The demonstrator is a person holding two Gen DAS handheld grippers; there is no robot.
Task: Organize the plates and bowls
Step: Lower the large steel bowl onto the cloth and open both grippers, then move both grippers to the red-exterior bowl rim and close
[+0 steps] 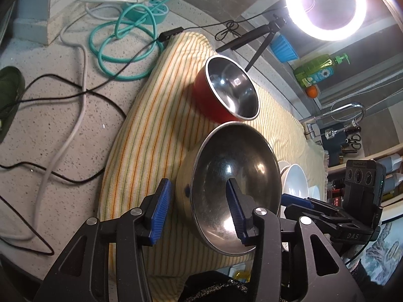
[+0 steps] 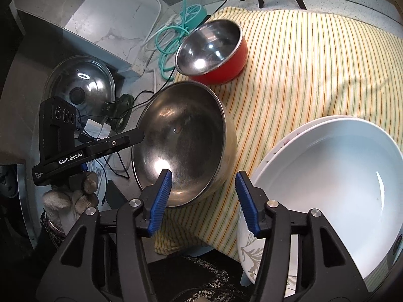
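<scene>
A large steel bowl (image 1: 234, 181) (image 2: 181, 141) sits tilted on a yellow striped cloth (image 1: 151, 125) (image 2: 302, 63). My left gripper (image 1: 199, 211) is open and straddles the bowl's left rim, one pad outside the wall and one inside, neither pressing. At the bowl's near right rim my right gripper (image 2: 204, 198) is also open, its left pad over the inside and its right pad beside the white plates. A red bowl (image 1: 231, 88) (image 2: 209, 47) with a steel inside stands farther back. A white deep plate (image 2: 327, 176) (image 1: 294, 181) rests on a floral plate (image 2: 252, 251).
A lit ring light (image 1: 325, 2) on a tripod stands behind the cloth. Teal and black cables (image 1: 121, 50) and a power strip cover the speckled counter on the left. A steel pot lid (image 2: 80, 83) lies left of the bowl. A green soap bottle (image 1: 320, 70) and a faucet (image 1: 347, 110) are at the right.
</scene>
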